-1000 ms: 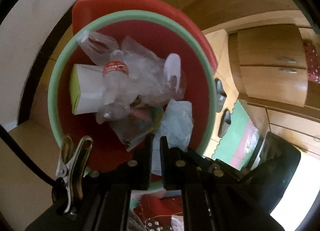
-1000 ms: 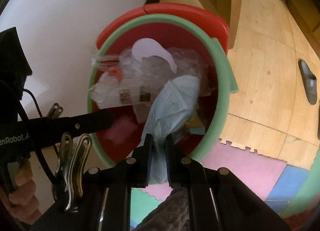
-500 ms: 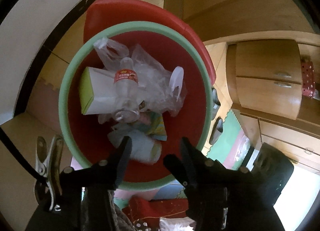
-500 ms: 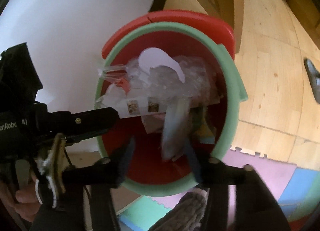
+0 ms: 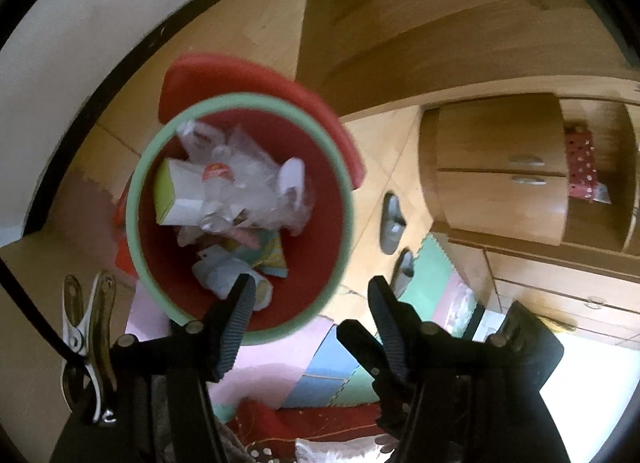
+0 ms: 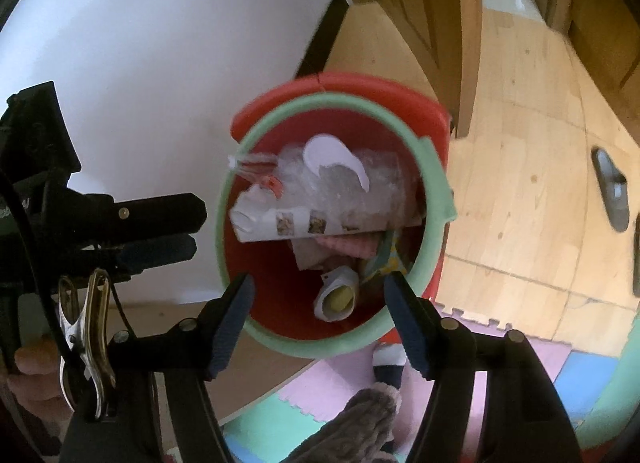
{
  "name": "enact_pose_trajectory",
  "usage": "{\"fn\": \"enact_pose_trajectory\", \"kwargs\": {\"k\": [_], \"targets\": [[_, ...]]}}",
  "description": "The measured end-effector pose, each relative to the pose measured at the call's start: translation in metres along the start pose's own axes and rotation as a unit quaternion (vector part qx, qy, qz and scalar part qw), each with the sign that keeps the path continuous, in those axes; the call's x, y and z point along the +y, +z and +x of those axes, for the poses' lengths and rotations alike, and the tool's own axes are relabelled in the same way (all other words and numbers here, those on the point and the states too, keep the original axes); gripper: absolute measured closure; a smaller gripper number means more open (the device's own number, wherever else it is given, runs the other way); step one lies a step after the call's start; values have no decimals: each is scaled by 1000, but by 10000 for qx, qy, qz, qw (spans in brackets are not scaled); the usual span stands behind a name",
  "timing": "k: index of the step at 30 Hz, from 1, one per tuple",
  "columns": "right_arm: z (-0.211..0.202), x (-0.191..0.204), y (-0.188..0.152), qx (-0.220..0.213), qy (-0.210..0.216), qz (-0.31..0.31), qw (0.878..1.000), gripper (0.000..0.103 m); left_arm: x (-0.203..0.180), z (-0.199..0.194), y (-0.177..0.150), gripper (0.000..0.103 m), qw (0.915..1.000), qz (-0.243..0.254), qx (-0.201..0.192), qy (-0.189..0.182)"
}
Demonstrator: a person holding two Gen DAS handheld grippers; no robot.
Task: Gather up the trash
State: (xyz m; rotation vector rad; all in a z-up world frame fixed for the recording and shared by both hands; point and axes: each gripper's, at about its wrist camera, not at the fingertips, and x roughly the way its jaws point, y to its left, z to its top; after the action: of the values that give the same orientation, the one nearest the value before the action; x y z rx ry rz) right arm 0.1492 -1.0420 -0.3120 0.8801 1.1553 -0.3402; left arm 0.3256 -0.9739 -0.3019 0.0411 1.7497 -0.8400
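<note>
Trash bin (image 5: 344,199) on wood floor (image 6: 520,167) by white wall (image 6: 160,63); both grippers' fingers (image 5: 240,315) opening, empty.

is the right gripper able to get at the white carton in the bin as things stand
Probably yes: the right gripper is opening, empty, above the uncovered bin. The white carton lies on top, only clear plastic wrap draped over it.

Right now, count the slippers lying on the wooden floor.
2. In the left wrist view, one slipper lies right of the bin, the second slipper just below it by the foam mat. Others may be hidden.
</note>
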Motion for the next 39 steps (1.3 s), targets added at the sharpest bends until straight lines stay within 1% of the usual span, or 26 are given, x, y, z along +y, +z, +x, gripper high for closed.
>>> {"fn": "enact_pose_trajectory", "kwargs": {"k": [8, 13, 17, 21, 24, 31, 35, 39], "targets": [[-74, 23, 9, -542, -68, -326, 9980, 34, -52, -65, -14, 42, 9979, 362, -455, -276], [-116, 32, 8, -839, -39, -381, 9957, 34, -85, -113, -35, 42, 9938, 612, -836, -397], [-158, 51, 2, -1210, 57, -506, 9913, 34, -102, -160, -66, 42, 9869, 703, -1370, -486], [-194, 73, -8, -1510, 165, -611, 9865, 34, -106, -199, -98, 42, 9832, 659, -1578, -632], [-219, 90, -18, -1640, 135, -714, 9838, 34, -108, -229, -123, 42, 9803, 762, -1718, -602], [-273, 136, -44, -1868, 211, -1214, 9746, 34, -105, -318, -177, 41, 9642, 968, -2401, -578], [-296, 168, -58, -2002, 272, -1505, 9677, 33, -100, -355, -205, 41, 9544, 1105, -2734, -468], [-313, 198, -73, -2098, 399, -1796, 9603, 33, -89, -390, -238, 41, 9444, 1081, -3072, -455]]}}
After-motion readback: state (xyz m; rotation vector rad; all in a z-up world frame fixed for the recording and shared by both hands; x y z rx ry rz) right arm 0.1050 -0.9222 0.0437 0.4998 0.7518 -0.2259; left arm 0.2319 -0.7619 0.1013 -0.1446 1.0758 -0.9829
